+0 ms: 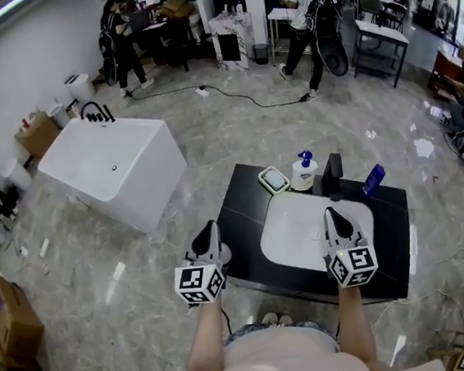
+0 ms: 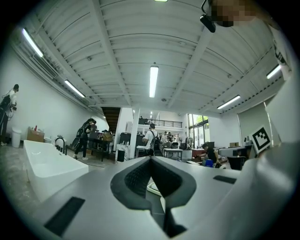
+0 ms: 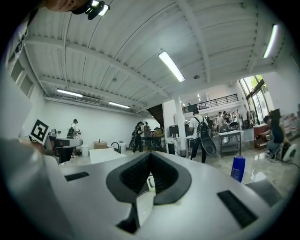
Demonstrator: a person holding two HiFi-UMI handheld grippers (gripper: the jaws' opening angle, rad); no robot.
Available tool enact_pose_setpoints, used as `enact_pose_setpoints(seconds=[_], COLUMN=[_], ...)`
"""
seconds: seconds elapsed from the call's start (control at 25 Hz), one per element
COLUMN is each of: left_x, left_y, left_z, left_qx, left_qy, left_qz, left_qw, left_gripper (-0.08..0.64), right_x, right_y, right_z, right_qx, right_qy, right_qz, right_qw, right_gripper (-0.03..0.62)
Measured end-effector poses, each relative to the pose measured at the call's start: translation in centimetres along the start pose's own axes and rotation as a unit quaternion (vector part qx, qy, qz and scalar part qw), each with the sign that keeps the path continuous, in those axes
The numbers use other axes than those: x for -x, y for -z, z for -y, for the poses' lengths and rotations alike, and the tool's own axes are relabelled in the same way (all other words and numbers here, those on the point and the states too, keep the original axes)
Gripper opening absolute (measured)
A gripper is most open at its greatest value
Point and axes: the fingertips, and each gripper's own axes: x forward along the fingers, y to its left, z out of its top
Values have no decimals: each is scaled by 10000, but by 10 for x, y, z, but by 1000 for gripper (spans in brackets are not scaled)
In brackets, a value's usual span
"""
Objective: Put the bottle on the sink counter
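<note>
A black sink counter with a white basin stands in front of me. At its back edge stand a white pump bottle with a blue top, a black faucet and a blue bottle, also in the right gripper view as the blue bottle. A soap dish lies left of the pump bottle. My left gripper hovers at the counter's left edge, jaws shut and empty. Over the basin's near side my right gripper is shut too, holding nothing.
A white bathtub stands on the floor to the left. A cardboard box sits at the far left. A black cable crosses the floor behind. People stand by tables at the back of the room.
</note>
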Motion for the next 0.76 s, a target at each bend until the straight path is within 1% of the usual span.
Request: enact_pose_setpoints(seconds=[0.76], left_x=[-14], left_y=[6], left_z=[10], left_qx=[-27], left_qy=[31], left_qz=[-34], left_qw=[10000], left_gripper=[28], right_x=[0], right_y=[5], right_z=[20], right_qx=[8], right_qy=[73], right_qz=[-48], right_qw=[10000], right_gripper=[14])
